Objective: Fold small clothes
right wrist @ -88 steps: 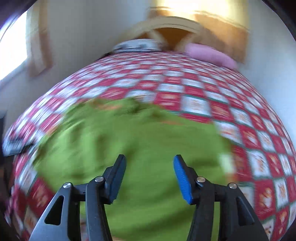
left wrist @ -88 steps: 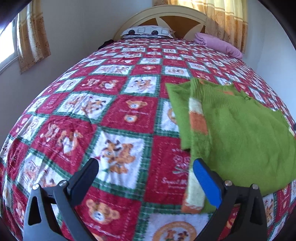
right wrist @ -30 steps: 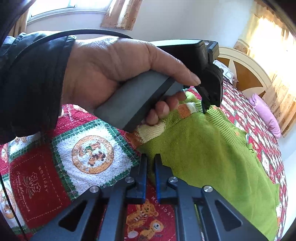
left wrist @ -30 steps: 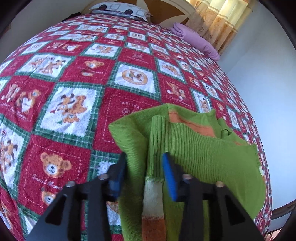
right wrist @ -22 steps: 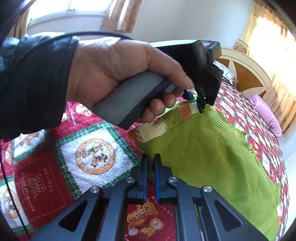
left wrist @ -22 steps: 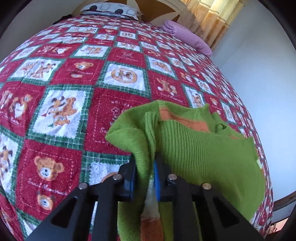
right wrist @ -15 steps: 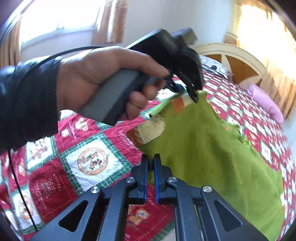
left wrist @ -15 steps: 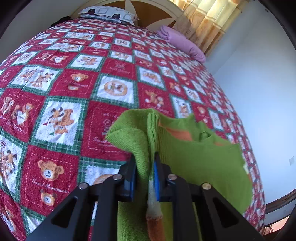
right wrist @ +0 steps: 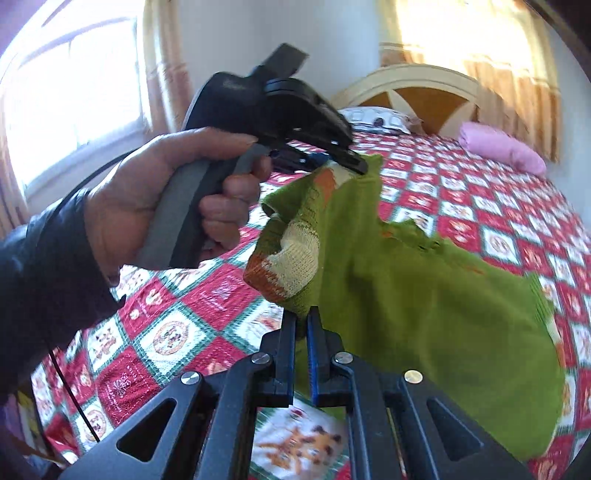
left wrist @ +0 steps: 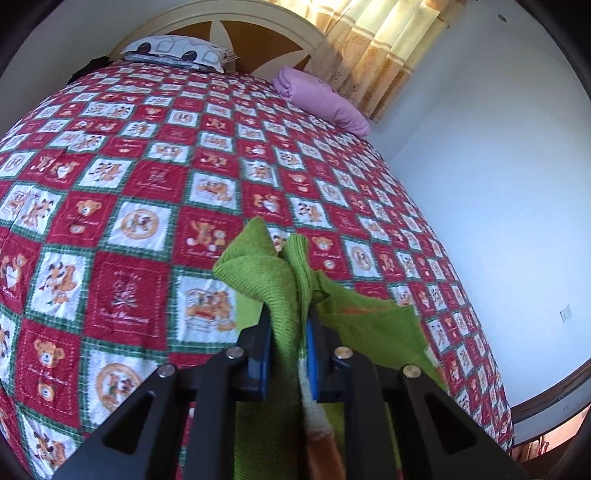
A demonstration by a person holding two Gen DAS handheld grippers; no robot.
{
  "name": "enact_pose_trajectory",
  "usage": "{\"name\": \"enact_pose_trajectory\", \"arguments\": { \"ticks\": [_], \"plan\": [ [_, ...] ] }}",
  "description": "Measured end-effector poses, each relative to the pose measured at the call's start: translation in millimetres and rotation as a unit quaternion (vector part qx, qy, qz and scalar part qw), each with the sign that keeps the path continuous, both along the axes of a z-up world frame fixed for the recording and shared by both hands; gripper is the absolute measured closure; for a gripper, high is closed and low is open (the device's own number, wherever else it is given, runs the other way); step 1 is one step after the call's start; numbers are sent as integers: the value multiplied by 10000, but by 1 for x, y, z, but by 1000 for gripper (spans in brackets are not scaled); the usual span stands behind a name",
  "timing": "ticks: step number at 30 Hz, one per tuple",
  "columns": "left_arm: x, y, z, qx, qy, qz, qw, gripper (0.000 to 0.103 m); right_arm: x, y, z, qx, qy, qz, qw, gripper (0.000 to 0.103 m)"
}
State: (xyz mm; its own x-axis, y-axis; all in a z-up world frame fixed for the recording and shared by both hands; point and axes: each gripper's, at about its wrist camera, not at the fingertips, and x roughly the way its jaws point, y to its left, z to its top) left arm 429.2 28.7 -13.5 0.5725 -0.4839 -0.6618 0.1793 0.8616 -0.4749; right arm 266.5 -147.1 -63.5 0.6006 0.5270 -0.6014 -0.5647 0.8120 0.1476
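A small green knitted sweater (right wrist: 424, 295) with orange and cream cuffs hangs lifted over the red patchwork bedspread (left wrist: 129, 206). My left gripper (left wrist: 288, 332) is shut on a bunched fold of the sweater (left wrist: 273, 280) near its shoulder. In the right wrist view the left gripper (right wrist: 354, 164) shows held in a hand, pinching the sweater's upper edge. My right gripper (right wrist: 301, 321) is shut on the sweater's lower edge beside the striped cuff (right wrist: 291, 266). The sweater's far side still trails on the bed.
A patterned pillow (left wrist: 177, 51) and a folded purple cloth (left wrist: 325, 99) lie at the head of the bed by the headboard (left wrist: 229, 26). A white wall (left wrist: 498, 184) runs along the right. A window (right wrist: 74, 103) is at the left.
Both grippers have risen with the sweater, lifting its near edge off the bedspread. The left gripper shut on the fold about a second ago and has held since.
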Motion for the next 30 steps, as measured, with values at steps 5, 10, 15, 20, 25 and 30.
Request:
{"name": "enact_pose_trajectory", "arguments": {
  "ticks": [5,10,15,20,25,30],
  "plan": [
    [4,-24,2,-130,73,-23,9999,87,5,-41,0,308,229,-323,9987,99],
    [6,-57,5,-216,72,-166,9996,87,7,-76,2,598,407,-588,9956,99],
    [9,-90,10,-213,48,-369,9991,87,7,-112,2,962,607,-855,9898,99],
    [14,-121,10,-217,74,-595,9980,87,9,-147,-9,1366,980,-1178,9787,99],
    [17,-155,2,-117,141,-831,9964,87,8,-176,-22,1601,1280,-1456,9679,99],
    [19,-184,-8,-48,260,-1028,9944,87,4,-196,-32,1789,1459,-1633,9592,99]
  ]
}}
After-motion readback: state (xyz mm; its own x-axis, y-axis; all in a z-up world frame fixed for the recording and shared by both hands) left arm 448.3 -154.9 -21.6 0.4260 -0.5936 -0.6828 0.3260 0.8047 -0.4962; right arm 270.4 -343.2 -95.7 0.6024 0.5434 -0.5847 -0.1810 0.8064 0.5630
